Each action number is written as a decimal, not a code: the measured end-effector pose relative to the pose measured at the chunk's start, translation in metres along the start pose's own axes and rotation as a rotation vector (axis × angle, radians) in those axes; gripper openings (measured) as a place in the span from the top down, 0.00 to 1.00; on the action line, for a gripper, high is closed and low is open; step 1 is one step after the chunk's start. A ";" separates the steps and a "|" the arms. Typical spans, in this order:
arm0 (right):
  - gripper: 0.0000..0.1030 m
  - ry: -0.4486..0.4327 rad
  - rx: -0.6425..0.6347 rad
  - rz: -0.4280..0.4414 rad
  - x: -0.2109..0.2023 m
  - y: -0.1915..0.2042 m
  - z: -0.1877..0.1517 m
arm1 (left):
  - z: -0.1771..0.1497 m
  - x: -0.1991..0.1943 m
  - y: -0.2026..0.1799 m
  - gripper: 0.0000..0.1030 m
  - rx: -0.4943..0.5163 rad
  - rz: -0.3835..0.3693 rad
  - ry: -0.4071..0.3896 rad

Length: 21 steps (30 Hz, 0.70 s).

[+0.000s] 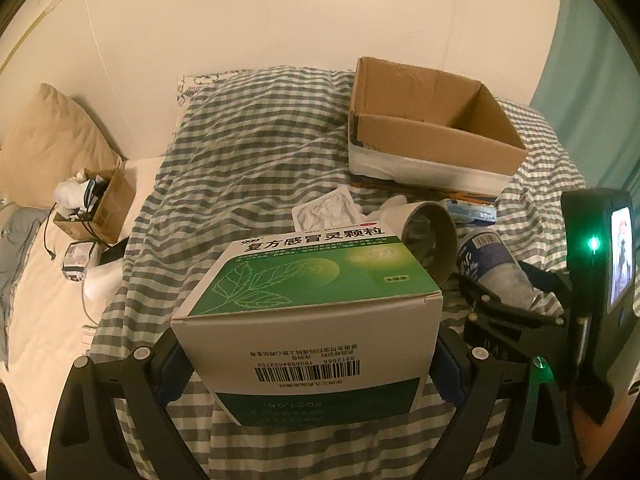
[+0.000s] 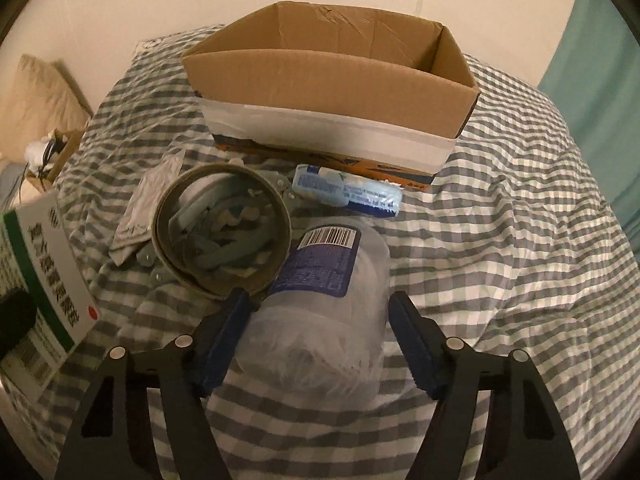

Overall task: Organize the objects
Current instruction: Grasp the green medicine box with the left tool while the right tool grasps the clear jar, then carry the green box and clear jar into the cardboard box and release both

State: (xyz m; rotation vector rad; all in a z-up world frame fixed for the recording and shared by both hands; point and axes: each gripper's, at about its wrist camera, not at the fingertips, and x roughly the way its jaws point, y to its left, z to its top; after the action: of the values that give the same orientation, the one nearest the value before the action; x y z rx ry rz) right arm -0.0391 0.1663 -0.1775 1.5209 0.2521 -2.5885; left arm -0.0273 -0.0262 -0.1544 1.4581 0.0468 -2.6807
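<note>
A: Start at nine o'clock. What do you have there?

B: In your left wrist view, one tan pillow [image 1: 48,136] leans on the wall, with one small carton [image 1: 105,207] stuffed with cables and white bits just below it. Both sit off the checked duvet [image 1: 256,152].

A: And your left gripper [image 1: 306,364]?

B: Its jaws are clamped on one green-and-white medicine box [image 1: 310,300], one blue pad on each side of the box. The barcode face looks back at you, and the box is raised above the duvet.

A: Centre of the bed?

B: One flat foil sachet [image 2: 150,204] at ten o'clock of one cardboard tube [image 2: 222,236]. The tube lies on its side, its open mouth toward you, and greyish strips sit inside; I cannot count them. One pale blue packet [image 2: 346,192] lies at one o'clock of the tube, just beside the big box.

A: Your right gripper [image 2: 316,340]?

B: Spread wide around one clear plastic bottle [image 2: 326,304] with a blue label. The bottle lies on the duvet touching the tube. The left pad looks to be against it; the right pad stands apart.

A: Twelve o'clock?

B: One large open cardboard box [image 2: 332,80], with white tape along its lower wall, standing on the duvet. At three o'clock, one teal curtain [image 2: 600,40].
</note>
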 end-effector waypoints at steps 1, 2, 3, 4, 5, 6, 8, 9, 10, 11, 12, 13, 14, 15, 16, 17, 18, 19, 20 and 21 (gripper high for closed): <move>0.34 0.001 -0.008 -0.001 -0.002 -0.001 -0.002 | 0.000 -0.001 -0.001 0.06 0.000 0.000 -0.003; 0.34 0.004 -0.011 0.001 -0.003 -0.001 -0.004 | 0.001 -0.004 -0.003 0.06 0.002 0.000 -0.009; 0.35 0.007 -0.014 0.004 -0.004 -0.002 -0.005 | 0.002 -0.006 -0.006 0.06 0.002 0.001 -0.013; 0.35 0.012 -0.017 0.005 -0.005 -0.003 -0.007 | 0.002 -0.007 -0.006 0.06 0.002 0.000 -0.016; 0.35 0.019 -0.024 0.007 -0.006 -0.004 -0.010 | 0.003 -0.009 -0.008 0.06 0.003 -0.002 -0.020; 0.35 0.031 -0.028 0.011 -0.006 -0.005 -0.013 | 0.003 -0.011 -0.010 0.06 0.004 -0.003 -0.025; 0.36 0.053 -0.014 0.037 -0.004 -0.009 -0.019 | 0.003 -0.015 -0.013 0.06 0.012 -0.002 -0.033; 0.38 0.062 -0.006 0.052 -0.005 -0.011 -0.021 | 0.003 -0.018 -0.015 0.06 0.016 0.000 -0.038; 0.38 0.058 0.000 0.058 -0.008 -0.012 -0.023 | 0.003 -0.019 -0.016 0.06 0.018 0.001 -0.041; 0.38 0.051 0.002 0.059 -0.011 -0.013 -0.023 | 0.003 -0.021 -0.017 0.06 0.018 0.001 -0.044; 0.38 0.049 0.003 0.063 -0.016 -0.015 -0.023 | 0.003 -0.024 -0.017 0.06 0.015 0.000 -0.048; 0.38 0.042 0.006 0.070 -0.022 -0.016 -0.023 | 0.003 -0.026 -0.017 0.06 0.014 -0.003 -0.051; 0.38 0.029 0.009 0.082 -0.030 -0.017 -0.022 | 0.003 -0.029 -0.017 0.06 0.012 -0.005 -0.057; 0.38 0.015 0.010 0.088 -0.037 -0.018 -0.021 | 0.004 -0.032 -0.018 0.06 0.012 -0.007 -0.066; 0.38 0.000 0.007 0.091 -0.045 -0.018 -0.019 | 0.006 -0.035 -0.019 0.06 0.015 -0.008 -0.074; 0.38 -0.019 0.001 0.094 -0.055 -0.019 -0.016 | 0.008 -0.039 -0.020 0.06 0.019 -0.008 -0.084; 0.38 -0.037 -0.006 0.097 -0.063 -0.019 -0.012 | 0.012 -0.044 -0.021 0.06 0.026 -0.012 -0.095; 0.38 -0.054 -0.010 0.100 -0.072 -0.020 -0.009 | 0.016 -0.049 -0.022 0.06 0.031 -0.016 -0.108; 0.38 -0.076 -0.013 0.105 -0.083 -0.023 -0.004 | 0.019 -0.053 -0.023 0.06 0.034 -0.018 -0.116; 0.38 -0.093 -0.021 0.108 -0.093 -0.025 0.002 | 0.025 -0.059 -0.024 0.06 0.039 -0.023 -0.131</move>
State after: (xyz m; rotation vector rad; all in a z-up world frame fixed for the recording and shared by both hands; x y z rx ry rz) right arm -0.0005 0.1926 -0.0937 1.3638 0.1812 -2.5549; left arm -0.0190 -0.0001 -0.0918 1.2967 0.0025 -2.8038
